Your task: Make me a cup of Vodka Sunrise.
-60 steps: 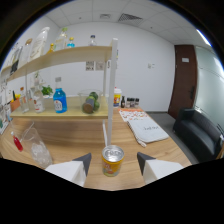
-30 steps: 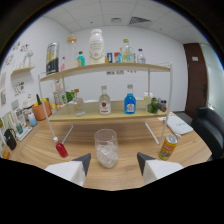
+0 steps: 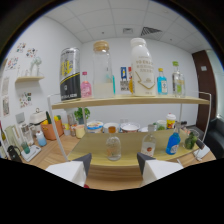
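White office walls behind a two-tier wooden shelf (image 3: 130,102). Top tier, left to right: black can (image 3: 70,75), pink bottle (image 3: 86,85), glass bottle with cork lid (image 3: 103,70), large white bottle (image 3: 142,67), blue bottle (image 3: 161,82), clear bottle (image 3: 178,82). Lower tier: small round bottle (image 3: 113,147), clear bottle, blue bottle (image 3: 173,142). Gripper (image 3: 113,167) fingers spread wide, holding nothing; round bottle just ahead between them.

The gripper (image 3: 112,167) shows only as two pale, off-white fingers (image 3: 70,171), broad and wedge-shaped, each with a darker grey inner face slanting toward the gap between the jaws. Below them the gripper's body is a plain black mass with a wavy upper edge. No cables, screws, markings or sleeves can be made out.
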The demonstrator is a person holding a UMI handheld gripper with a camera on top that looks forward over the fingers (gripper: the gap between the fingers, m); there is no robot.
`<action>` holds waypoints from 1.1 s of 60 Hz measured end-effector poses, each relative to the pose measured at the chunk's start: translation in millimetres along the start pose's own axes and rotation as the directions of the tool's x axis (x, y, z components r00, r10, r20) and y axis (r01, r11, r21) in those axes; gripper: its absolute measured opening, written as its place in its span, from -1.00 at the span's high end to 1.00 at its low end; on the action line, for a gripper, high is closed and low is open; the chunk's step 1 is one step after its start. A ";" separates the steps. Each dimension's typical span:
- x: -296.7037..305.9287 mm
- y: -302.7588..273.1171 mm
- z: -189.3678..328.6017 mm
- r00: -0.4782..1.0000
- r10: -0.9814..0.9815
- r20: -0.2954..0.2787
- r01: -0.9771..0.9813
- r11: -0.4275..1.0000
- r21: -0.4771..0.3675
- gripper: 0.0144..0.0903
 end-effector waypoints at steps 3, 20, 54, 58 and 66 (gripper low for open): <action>-4.8 -5.2 17.6 1.000 0.002 -0.002 -0.002 1.000 0.004 -0.82; 5.8 8.9 90.8 0.995 -0.008 -0.098 0.000 0.997 -0.080 -0.04; -7.5 -8.5 70.2 0.998 -0.064 -0.005 0.064 0.997 -0.035 0.44; -9.7 -17.3 54.6 0.998 -0.056 0.008 0.056 0.998 -0.009 0.45; -14.2 -18.2 22.0 0.999 -0.044 0.032 0.044 0.999 0.011 0.44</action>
